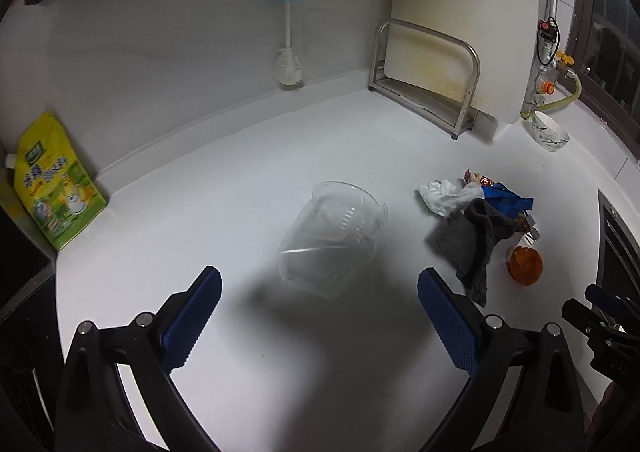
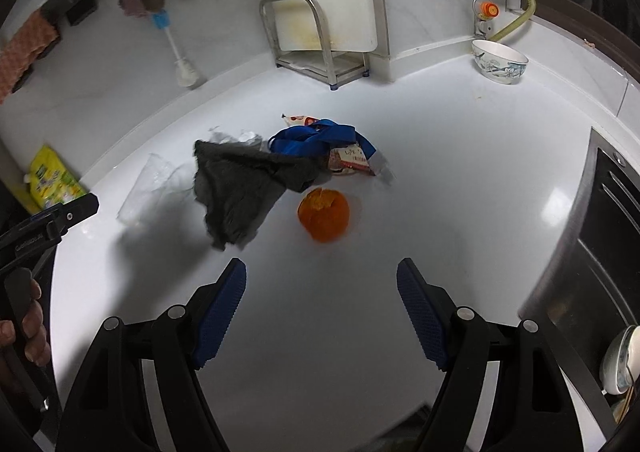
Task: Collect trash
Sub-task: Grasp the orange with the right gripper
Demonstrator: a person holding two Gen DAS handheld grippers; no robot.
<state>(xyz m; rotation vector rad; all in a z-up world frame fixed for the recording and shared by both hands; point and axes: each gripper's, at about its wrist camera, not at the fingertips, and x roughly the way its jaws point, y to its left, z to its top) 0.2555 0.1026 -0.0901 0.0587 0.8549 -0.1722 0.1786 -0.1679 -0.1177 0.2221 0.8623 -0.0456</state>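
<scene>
Both tools gape over bare counter (image 2: 460, 192), orange peel (image 2: 324, 219) just ahead.

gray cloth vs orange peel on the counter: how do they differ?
The gray cloth is dull, flat and crumpled, sprawled wide; the orange peel is bright, rounded and compact. The cloth touches the pile, its edge under the blue strap; the peel sits apart, alone. Both lie on the white counter, ahead of the open right hand-held gripper.

Chinese characters are printed on the yellow-green refill pouch (image 1: 52, 188), too blurred to read. The red-and-white wrapper (image 2: 352, 160) beside the orange peel (image 2: 324, 218) carries unreadable print.
</scene>
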